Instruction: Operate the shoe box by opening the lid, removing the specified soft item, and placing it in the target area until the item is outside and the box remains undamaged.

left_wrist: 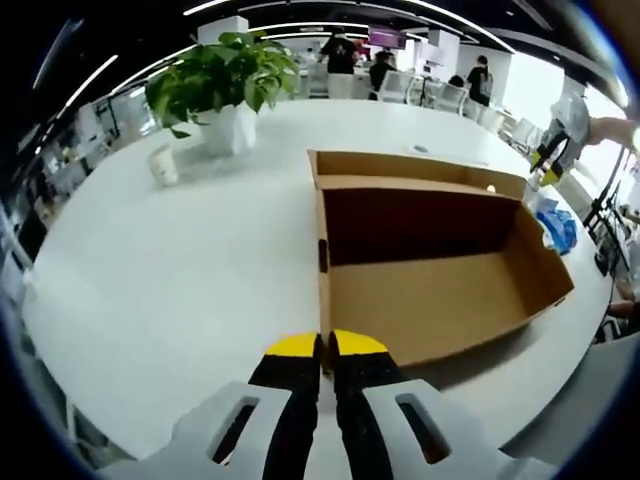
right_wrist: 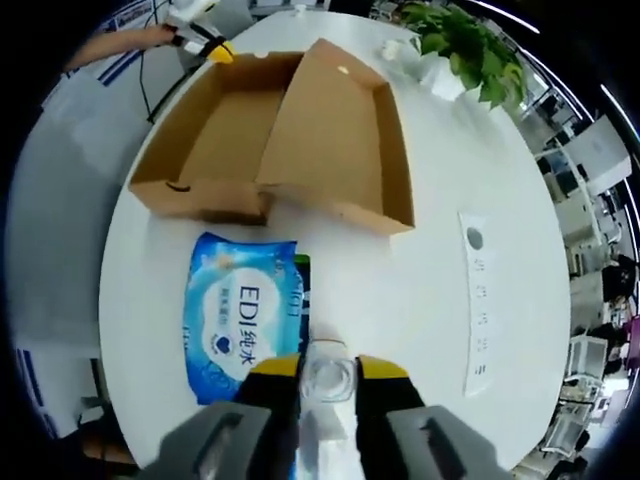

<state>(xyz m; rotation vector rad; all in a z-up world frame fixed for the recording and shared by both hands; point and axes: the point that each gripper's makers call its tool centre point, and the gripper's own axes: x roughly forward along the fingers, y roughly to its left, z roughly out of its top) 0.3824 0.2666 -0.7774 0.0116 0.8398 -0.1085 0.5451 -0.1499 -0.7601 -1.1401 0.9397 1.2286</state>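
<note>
Our left gripper has its yellow-tipped jaws pressed together with nothing between them, right at the near corner of the shoe box, while our right gripper has its jaws a narrow way apart around something clear and glassy; we cannot tell what it is or whether it is truly clamped. From largest to smallest, we see the round white table carrying everything, then the brown cardboard box lying open on it with its lid folded back flat, the inside bare in the left gripper view. In the right gripper view the box lies beyond our jaws, and the blue pack of wipes lies flat on the table just outside the box's near wall, beside our right jaws. A potted plant stands at the far side of the table, with a small white cup near it.
</note>
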